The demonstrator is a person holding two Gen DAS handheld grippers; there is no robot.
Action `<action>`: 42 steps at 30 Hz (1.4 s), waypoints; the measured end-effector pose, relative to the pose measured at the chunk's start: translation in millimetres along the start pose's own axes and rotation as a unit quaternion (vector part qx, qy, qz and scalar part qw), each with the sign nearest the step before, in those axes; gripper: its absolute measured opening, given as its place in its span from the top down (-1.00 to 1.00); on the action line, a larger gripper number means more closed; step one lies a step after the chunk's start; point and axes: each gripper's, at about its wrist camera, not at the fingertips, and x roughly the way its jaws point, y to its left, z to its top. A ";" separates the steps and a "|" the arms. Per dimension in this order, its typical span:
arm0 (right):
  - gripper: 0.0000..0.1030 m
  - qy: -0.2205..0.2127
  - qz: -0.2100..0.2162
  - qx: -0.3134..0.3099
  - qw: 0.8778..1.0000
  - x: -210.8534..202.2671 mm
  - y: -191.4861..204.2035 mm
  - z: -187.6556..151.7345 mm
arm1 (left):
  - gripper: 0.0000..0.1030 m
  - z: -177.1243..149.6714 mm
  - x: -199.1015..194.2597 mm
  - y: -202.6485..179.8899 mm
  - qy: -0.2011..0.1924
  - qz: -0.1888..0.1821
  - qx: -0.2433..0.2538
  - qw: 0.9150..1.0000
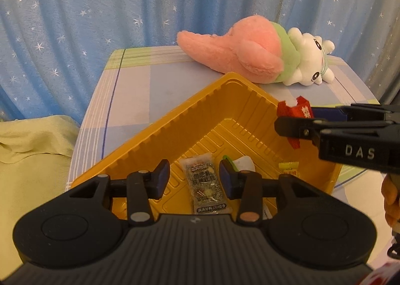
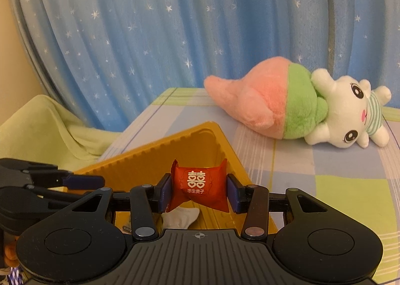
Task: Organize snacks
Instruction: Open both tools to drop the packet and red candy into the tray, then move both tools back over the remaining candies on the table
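Observation:
A gold plastic tray [image 1: 150, 135] stands on the checked tablecloth, one corner pointing away. On its floor lie a grey snack packet [image 1: 203, 185], a green-and-white packet [image 1: 240, 163] and a yellow one [image 1: 288, 167]. My left gripper [image 1: 195, 180] hovers over the tray, open, its pads to either side of the grey packet and clear of it. My right gripper [image 2: 198, 192] is shut on a red candy packet [image 2: 197, 185] with white characters, held above the tray [image 2: 150, 152]. In the left wrist view the right gripper [image 1: 297, 121] reaches in from the right with the red packet [image 1: 292, 110].
A pink, green and white plush toy [image 1: 262, 55] lies at the back of the table [image 1: 140, 90], behind the tray. A yellow-green cloth [image 1: 32, 140] lies left of the table. A blue starred curtain [image 2: 125, 35] hangs behind. A hand [image 1: 390, 200] shows at the right edge.

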 end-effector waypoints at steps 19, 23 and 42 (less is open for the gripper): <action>-0.69 -0.053 0.018 0.041 0.998 -73.1 2.2 -2.8 | -0.33 -20.5 -69.2 -23.0 -0.038 -0.010 -0.029 0.999; -0.72 -0.065 0.024 0.049 0.996 -103.4 -2.7 -13.5 | -0.34 -30.1 -93.6 -36.1 -0.051 -0.010 -0.027 0.998; -0.73 -0.065 0.005 0.064 0.996 -230.2 -36.5 -99.3 | -0.40 -100.4 -179.0 -115.0 -0.073 -0.025 -0.019 0.997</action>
